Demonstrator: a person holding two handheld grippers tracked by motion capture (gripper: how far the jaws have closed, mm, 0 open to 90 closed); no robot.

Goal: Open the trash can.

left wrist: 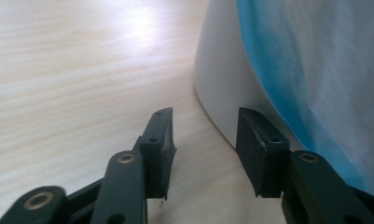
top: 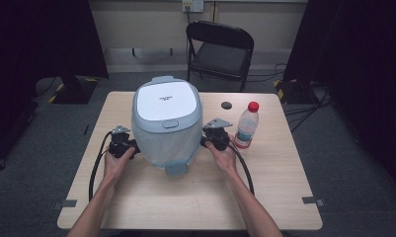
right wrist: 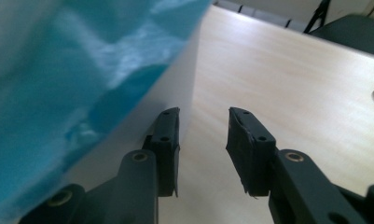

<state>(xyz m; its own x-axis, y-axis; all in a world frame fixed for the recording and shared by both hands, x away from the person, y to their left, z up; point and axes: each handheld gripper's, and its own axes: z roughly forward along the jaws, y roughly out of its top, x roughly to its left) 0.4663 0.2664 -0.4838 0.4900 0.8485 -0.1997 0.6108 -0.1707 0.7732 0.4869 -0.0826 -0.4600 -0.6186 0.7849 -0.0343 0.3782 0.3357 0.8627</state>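
- The wooden table point(top: 195, 197) carries a large white bin point(top: 167, 123), which stands upright near its middle, a little toward the far edge, with its flat lid shut.
- A pale blue plastic liner point(top: 168, 143) hangs down the outside of the bin's front and sides, and the white wall point(left wrist: 222, 88) stays bare below the liner's hem.
- The left gripper point(left wrist: 205, 149) sits low at the bin's left flank; its jaws stand partly apart with only tabletop between them, gripping nothing. One pad point(left wrist: 254, 149) lies just beside the bare wall under the liner's edge; whether it touches cannot be told.
- The right gripper point(right wrist: 203, 149) sits at the bin's right flank, jaws likewise partly apart and empty. One pad point(right wrist: 168, 144) stands close against the liner and the wall beneath it; contact cannot be told.
- In the high view each hand holds its gripper point(top: 122, 143) point(top: 216, 134) hard up to the bin, one on either side.
- A water bottle point(top: 247, 124) with a red cap stands upright just right of the right gripper, near but apart.
- A small dark round hole point(top: 226, 105) lies in the tabletop beyond the bottle.
- Bare wood runs wide along the near edge and out to the left corner; the right side is tighter because of the bottle.
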